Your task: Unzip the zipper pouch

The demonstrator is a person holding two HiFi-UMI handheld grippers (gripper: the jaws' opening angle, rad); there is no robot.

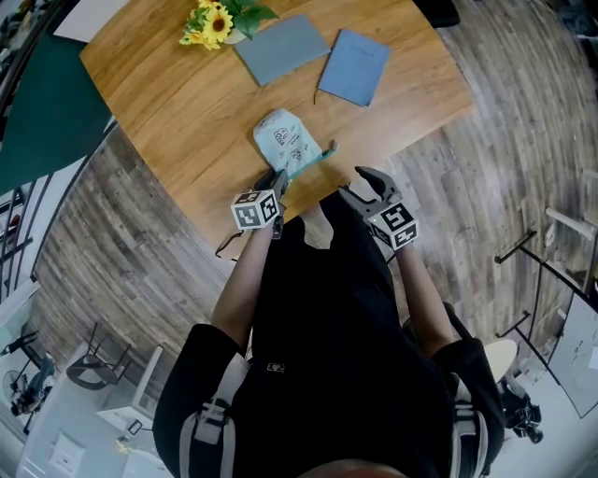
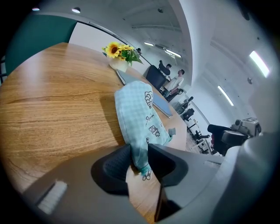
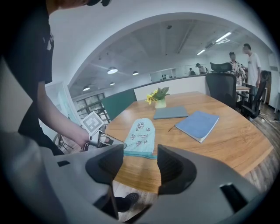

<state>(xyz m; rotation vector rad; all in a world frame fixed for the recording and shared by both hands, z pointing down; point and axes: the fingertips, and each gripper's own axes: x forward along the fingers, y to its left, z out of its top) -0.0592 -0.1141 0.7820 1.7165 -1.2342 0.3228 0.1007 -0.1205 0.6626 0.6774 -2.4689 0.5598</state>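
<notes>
A pale teal checked zipper pouch (image 1: 288, 140) with small cartoon prints lies near the front edge of the round wooden table (image 1: 177, 112). My left gripper (image 1: 280, 179) is at the pouch's near left corner. In the left gripper view the pouch (image 2: 140, 113) runs down between the two pads and the fabric fills the gap, so my left gripper (image 2: 139, 159) is shut on it. A small metal pull (image 2: 147, 176) hangs below the pinched corner. My right gripper (image 1: 364, 184) stands open at the table edge, right of the pouch (image 3: 140, 133), with nothing between its fingers (image 3: 139, 165).
A grey notebook (image 1: 280, 47) and a blue notebook (image 1: 355, 67) lie further back on the table, beside a small vase of sunflowers (image 1: 217, 21). Wood-pattern floor surrounds the table. Office chairs (image 3: 223, 85) and people stand in the background.
</notes>
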